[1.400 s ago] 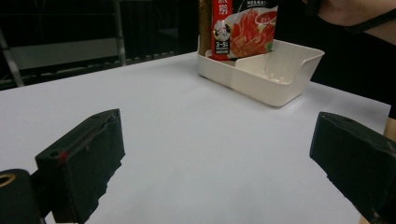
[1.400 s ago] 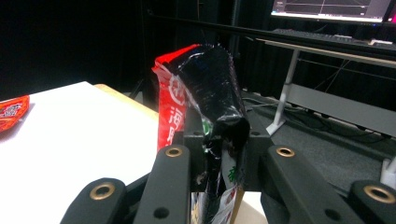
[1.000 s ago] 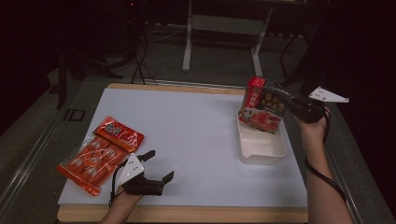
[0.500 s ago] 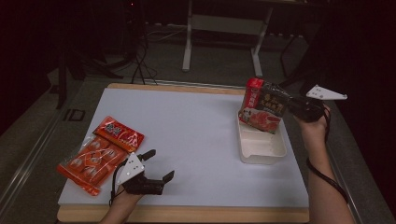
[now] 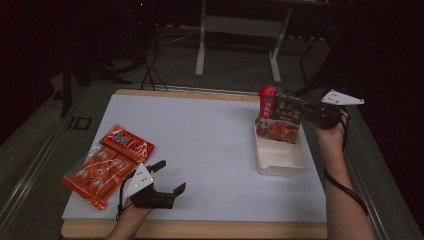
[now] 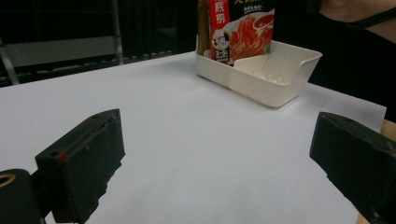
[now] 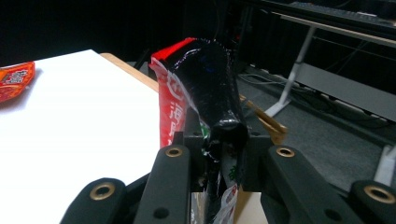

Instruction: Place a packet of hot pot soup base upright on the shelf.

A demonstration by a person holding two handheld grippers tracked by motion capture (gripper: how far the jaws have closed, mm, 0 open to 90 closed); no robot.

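A red and black sauce packet (image 5: pixel 278 116) stands upright with its lower edge inside the far end of a white plastic bin (image 5: pixel 280 159) at the table's right. My right gripper (image 5: pixel 306 112) is shut on the packet's right edge; in the right gripper view the crumpled black foil of the sauce packet (image 7: pixel 212 93) is pinched between the jaws. Near the front edge my left gripper (image 5: pixel 169 177) rests open on the white sheet, nothing between its jaws. The left gripper view looks across to the white plastic bin (image 6: pixel 275 86) and the sauce packet (image 6: pixel 238 32). An orange snack bag (image 5: pixel 107 164) lies at the front left, just left of my left gripper.
A white sheet (image 5: pixel 210 145) covers the wooden table, bare between the two grippers. The snack bag's corner (image 7: pixel 16 79) is in the right gripper view. Beyond the far edge stand a grey metal stand (image 5: pixel 240 30) and cables on a dark floor.
The right gripper has shifted the packet very slightly over the bin. The left gripper has stayed in place.
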